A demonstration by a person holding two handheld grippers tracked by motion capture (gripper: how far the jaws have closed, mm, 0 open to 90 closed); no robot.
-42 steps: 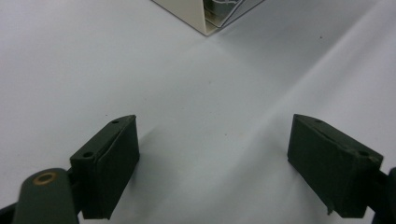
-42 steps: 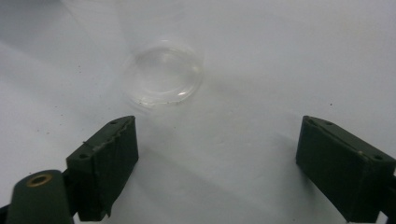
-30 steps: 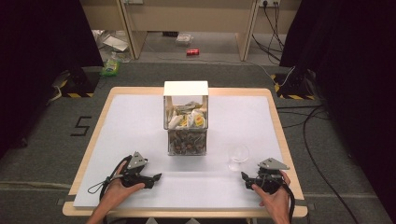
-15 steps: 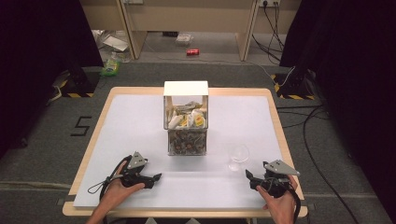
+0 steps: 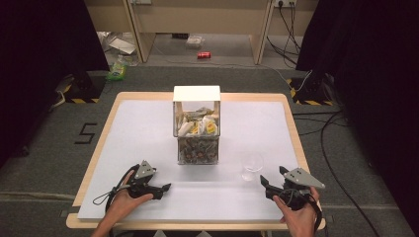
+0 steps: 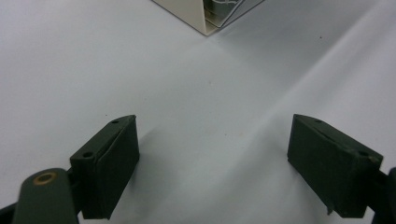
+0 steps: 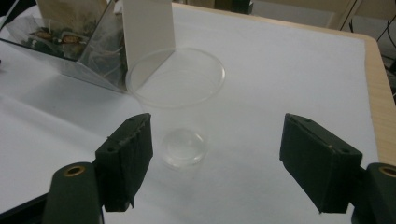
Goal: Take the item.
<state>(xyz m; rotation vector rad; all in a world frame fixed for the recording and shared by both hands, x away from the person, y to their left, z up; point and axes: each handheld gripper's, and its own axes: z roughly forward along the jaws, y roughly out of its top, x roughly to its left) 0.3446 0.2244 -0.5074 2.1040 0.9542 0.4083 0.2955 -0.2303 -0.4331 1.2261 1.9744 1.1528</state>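
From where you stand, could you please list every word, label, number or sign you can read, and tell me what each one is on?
"5": a dark figure on the grey floor left of the wooden table, in the high view.
Printing on the yellow and white packets inside the clear white-topped box: too small and blurred to read.
Small red can on the floor beyond the table: any label is too small to read.
Clear plastic cup: no text visible.

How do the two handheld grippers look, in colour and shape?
Both the left gripper and the right gripper are black with two blocky jaws. Each carries a grey three-cornered plate on top and trails a black cable. A brass-coloured pivot shows beside the jaws.
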